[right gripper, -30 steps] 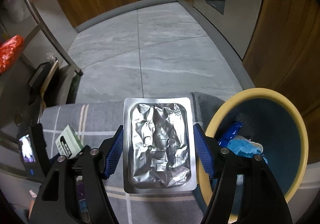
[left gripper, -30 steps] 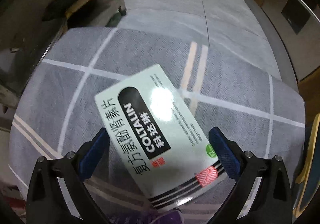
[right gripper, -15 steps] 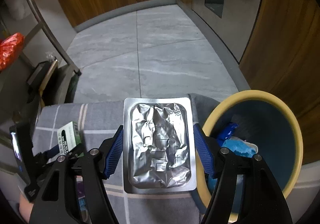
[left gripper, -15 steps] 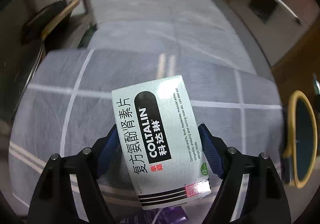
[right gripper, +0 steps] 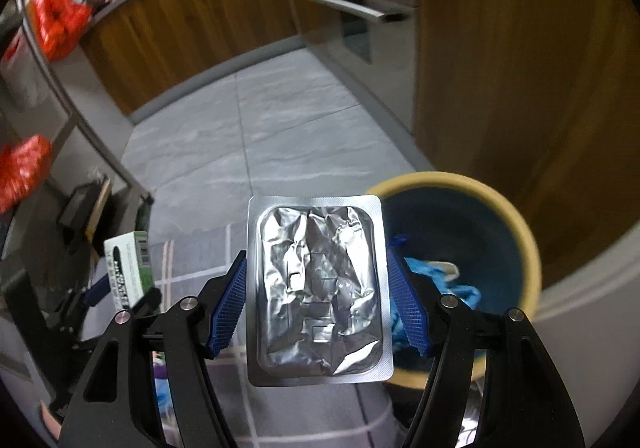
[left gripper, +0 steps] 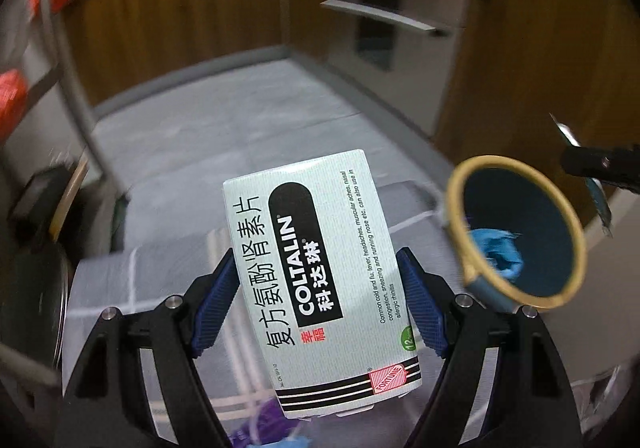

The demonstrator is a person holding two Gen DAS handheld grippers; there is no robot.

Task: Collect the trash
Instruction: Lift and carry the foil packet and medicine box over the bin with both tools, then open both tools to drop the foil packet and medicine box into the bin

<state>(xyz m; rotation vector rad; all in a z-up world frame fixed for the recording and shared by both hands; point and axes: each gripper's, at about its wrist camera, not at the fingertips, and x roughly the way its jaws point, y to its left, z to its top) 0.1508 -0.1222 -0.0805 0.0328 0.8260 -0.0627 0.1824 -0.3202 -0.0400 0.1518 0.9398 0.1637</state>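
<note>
Both views have tilted upward since a second ago, and the left tongs have swung right, so the yellow-rimmed dark blue round bin, absent from that view then, now sits to their right. The white and green cardboard Coltalin medicine box has gone from lying at a slant between spread pads to being clamped across its width, lifted above the grey cloth with white grid lines that covers the bench.

Left tongs are closed on that box, the blue ribbed pads pressing its long sides, so the printed face looks at the camera and the far end sticks out free, ready to drop, I judge. They point forward and slightly up, with the bin off their right pad, near but not under the box.

Right tongs grip the crumpled silver foil blister pack by its two long edges, flat face toward the camera. They are held level, with the bin just beyond and to the right, at the bench's right edge; blue crumpled trash already lies inside. The pack's right edge overlaps the rim in this view, though how far above it cannot be told.
</note>
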